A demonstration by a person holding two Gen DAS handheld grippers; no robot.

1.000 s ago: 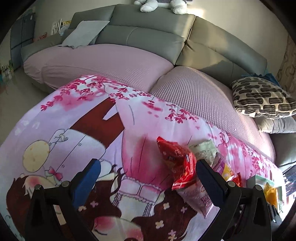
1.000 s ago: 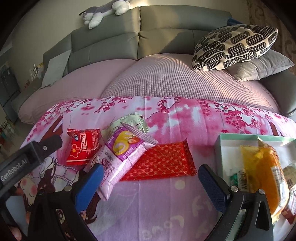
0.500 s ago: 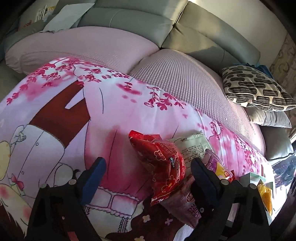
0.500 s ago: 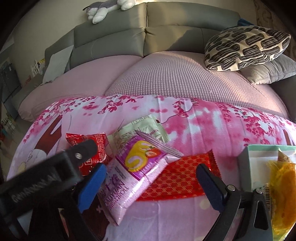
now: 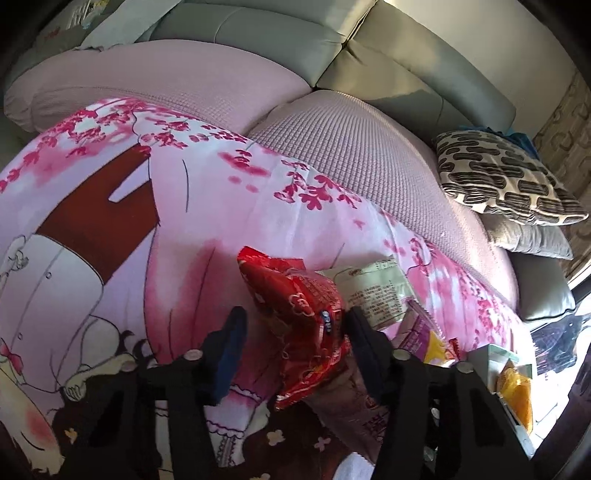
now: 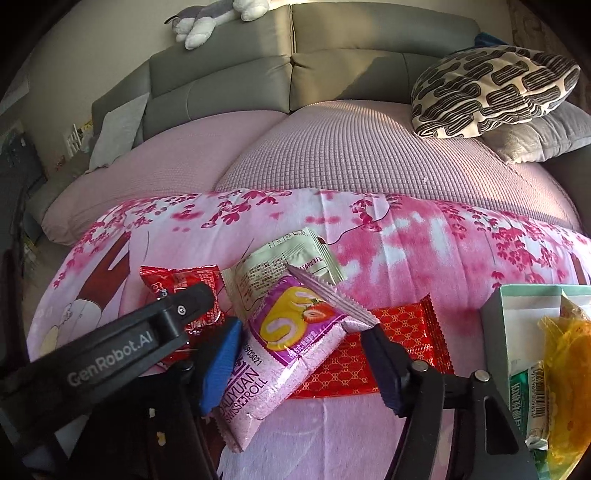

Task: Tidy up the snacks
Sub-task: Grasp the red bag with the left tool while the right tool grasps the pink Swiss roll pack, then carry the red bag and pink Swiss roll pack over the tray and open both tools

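Note:
Several snack packs lie on a pink printed cloth. My left gripper is open, its jaws on either side of a puffy red snack bag, which also shows in the right wrist view. My right gripper is open around a pink Swiss roll pack. That pack lies over a flat red patterned pack and a pale green pack. A light green box at right holds an orange bag.
The cloth covers a pink sofa seat with grey backrests. A black-and-cream patterned cushion lies at the right, a grey one under it. A plush toy sits on the backrest. The left gripper's arm crosses the right wrist view.
Both grippers have moved forward and narrowed their jaws. The left now straddles the red bag, the right straddles the pink Swiss roll pack. No snack has moved.

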